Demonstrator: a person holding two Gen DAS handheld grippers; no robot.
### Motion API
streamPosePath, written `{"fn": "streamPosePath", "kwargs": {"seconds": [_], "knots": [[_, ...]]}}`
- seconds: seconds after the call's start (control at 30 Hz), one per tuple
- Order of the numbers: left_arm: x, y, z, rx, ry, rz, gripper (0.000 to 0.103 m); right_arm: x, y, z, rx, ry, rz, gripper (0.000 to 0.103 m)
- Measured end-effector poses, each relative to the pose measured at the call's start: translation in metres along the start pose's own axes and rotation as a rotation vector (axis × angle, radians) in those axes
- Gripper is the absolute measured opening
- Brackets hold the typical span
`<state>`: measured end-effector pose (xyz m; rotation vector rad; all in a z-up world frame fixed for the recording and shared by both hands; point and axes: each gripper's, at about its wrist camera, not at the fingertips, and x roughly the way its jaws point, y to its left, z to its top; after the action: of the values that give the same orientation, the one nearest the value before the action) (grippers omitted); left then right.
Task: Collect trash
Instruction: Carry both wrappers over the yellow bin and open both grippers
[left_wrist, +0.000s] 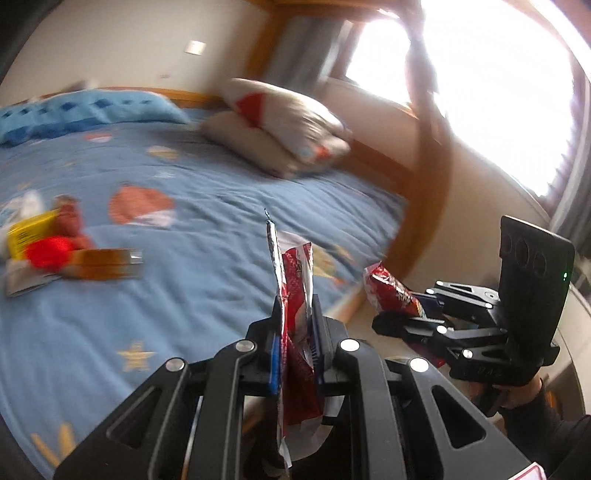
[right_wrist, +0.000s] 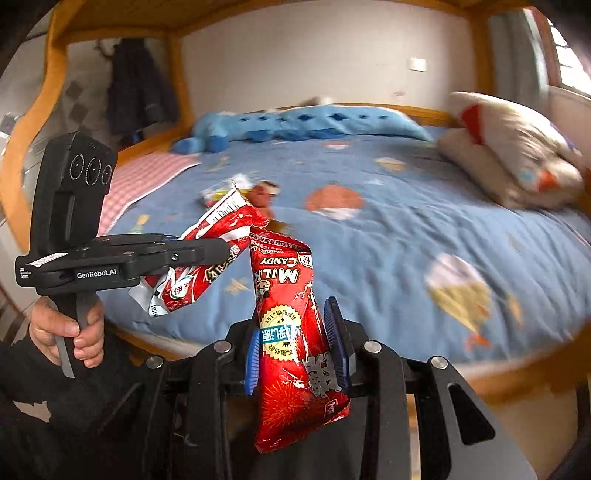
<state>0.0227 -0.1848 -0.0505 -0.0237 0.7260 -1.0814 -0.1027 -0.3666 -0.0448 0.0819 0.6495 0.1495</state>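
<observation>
My left gripper (left_wrist: 295, 321) is shut on a red and white snack wrapper (left_wrist: 293, 280), seen edge-on; the same gripper (right_wrist: 225, 251) and its wrapper (right_wrist: 218, 240) show at the left of the right wrist view. My right gripper (right_wrist: 297, 332) is shut on a red milk candy bag (right_wrist: 291, 325), held upright; it shows at the right of the left wrist view (left_wrist: 402, 314) with its bag (left_wrist: 391, 291). Both are held near the bed's front edge. More trash lies on the blue bedspread: a yellow box (left_wrist: 29, 234), a red item (left_wrist: 48, 251) and an amber wrapper (left_wrist: 107, 262).
The bed (right_wrist: 388, 229) has a wooden frame, a beige pillow (left_wrist: 288, 125) at the head and a folded blue blanket (right_wrist: 306, 123) along the wall. A pink checked cloth (right_wrist: 140, 177) lies at the far left. A wooden bunk post (left_wrist: 424, 177) stands by the bright window.
</observation>
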Motion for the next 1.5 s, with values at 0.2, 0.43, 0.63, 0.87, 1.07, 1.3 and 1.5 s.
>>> {"fn": "streamPosePath", "kwargs": {"seconds": [0.2,0.43,0.63,0.87,1.07,1.3,1.5], "knots": [[0.040,-0.072,-0.006,0.113,0.085,-0.110,0.014,-0.057,-0.038,-0.050,0.124,-0.002,-0.125,0.031],[0.090,-0.149,-0.040,0.211,0.251,-0.251,0.014,-0.111,-0.075,-0.115,0.300,0.021,-0.255,0.031],[0.124,-0.199,-0.080,0.278,0.391,-0.339,0.014,-0.149,-0.098,-0.165,0.419,0.027,-0.335,0.031],[0.163,-0.223,-0.108,0.283,0.497,-0.401,0.032,-0.163,-0.111,-0.196,0.477,0.040,-0.373,0.031],[0.172,-0.209,-0.104,0.260,0.471,-0.356,0.092,-0.167,-0.121,-0.212,0.518,0.054,-0.390,0.031],[0.160,-0.182,-0.078,0.241,0.391,-0.275,0.092,-0.159,-0.123,-0.219,0.547,0.080,-0.378,0.032],[0.160,-0.175,-0.075,0.216,0.394,-0.271,0.093,-0.153,-0.121,-0.220,0.540,0.107,-0.382,0.032]]}}
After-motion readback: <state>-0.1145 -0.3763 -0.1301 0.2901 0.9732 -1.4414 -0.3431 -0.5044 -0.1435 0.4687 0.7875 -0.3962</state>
